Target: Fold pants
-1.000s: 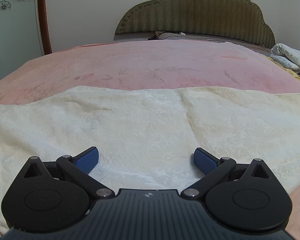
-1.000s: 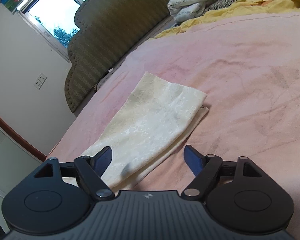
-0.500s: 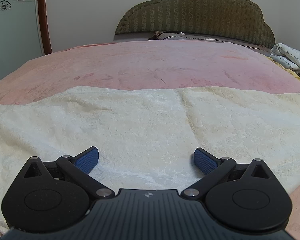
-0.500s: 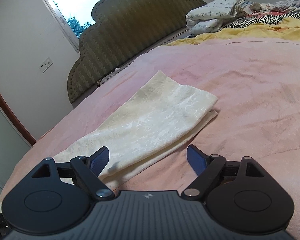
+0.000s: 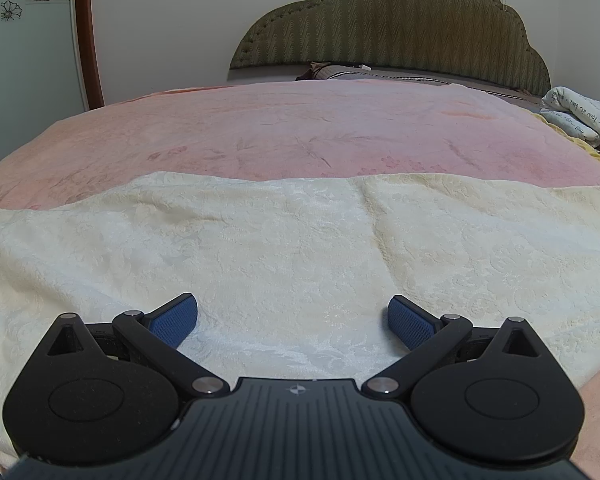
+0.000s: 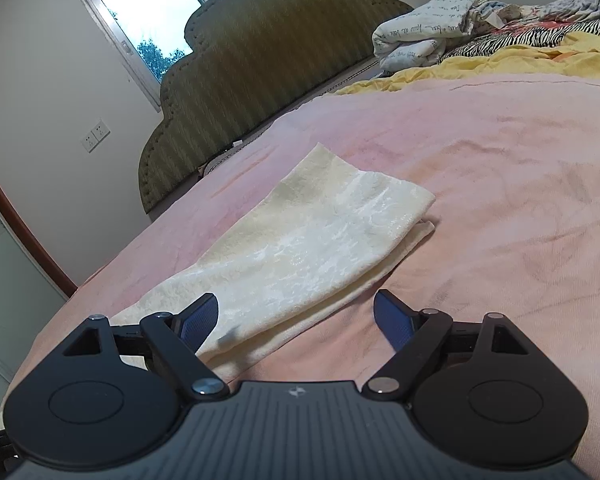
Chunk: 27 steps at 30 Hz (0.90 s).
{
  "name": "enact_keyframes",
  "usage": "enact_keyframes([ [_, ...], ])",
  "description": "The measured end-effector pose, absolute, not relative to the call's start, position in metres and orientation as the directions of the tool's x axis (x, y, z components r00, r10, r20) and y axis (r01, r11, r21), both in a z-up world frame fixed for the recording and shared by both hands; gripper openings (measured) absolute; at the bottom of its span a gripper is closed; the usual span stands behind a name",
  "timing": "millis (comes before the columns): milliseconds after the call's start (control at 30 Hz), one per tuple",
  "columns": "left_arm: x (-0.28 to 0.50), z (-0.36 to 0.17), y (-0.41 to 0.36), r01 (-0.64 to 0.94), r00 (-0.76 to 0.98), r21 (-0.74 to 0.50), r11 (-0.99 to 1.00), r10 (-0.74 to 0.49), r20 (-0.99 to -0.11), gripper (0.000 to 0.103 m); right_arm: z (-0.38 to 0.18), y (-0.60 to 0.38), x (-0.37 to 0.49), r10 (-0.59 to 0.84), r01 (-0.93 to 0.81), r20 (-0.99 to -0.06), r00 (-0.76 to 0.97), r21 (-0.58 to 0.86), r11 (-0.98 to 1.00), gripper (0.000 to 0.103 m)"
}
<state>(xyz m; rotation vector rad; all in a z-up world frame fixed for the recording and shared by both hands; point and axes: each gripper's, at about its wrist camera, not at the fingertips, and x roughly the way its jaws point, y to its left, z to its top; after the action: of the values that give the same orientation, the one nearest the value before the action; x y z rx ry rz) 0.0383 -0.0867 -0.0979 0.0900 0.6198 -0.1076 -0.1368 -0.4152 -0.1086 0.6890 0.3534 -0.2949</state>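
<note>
The cream patterned pants (image 5: 300,248) lie flat on the pink bed, doubled lengthwise into a long strip. In the right wrist view the pants (image 6: 300,248) run away from me, with the leg ends stacked and the lower layer sticking out slightly. My left gripper (image 5: 293,320) is open and empty, low over the near edge of the cloth. My right gripper (image 6: 296,316) is open and empty, its left finger (image 6: 200,320) over the cloth's near long edge and its right finger (image 6: 394,320) over the bare bedcover.
The pink bedcover (image 5: 300,132) spreads wide beyond the pants. A green padded headboard (image 5: 392,24) stands at the far end. Rolled white bedding (image 6: 424,36) and a yellow blanket (image 6: 520,60) lie at the far right. A door frame (image 5: 86,32) stands at the left.
The right gripper has tilted and shifted, so its view swings level and closer along the pants. The left gripper and the pants have not moved. Both grippers stay open.
</note>
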Motion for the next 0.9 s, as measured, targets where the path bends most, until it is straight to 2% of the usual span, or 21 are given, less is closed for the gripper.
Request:
enact_keyframes([
  [900, 0.0383, -0.0981, -0.0866, 0.127, 0.809, 0.051, 0.991, -0.074, -0.583, 0.103, -0.1097, -0.4184, -0.1392, -0.137, 0.360, -0.388, 0.911, 0.589, 0.724, 0.085],
])
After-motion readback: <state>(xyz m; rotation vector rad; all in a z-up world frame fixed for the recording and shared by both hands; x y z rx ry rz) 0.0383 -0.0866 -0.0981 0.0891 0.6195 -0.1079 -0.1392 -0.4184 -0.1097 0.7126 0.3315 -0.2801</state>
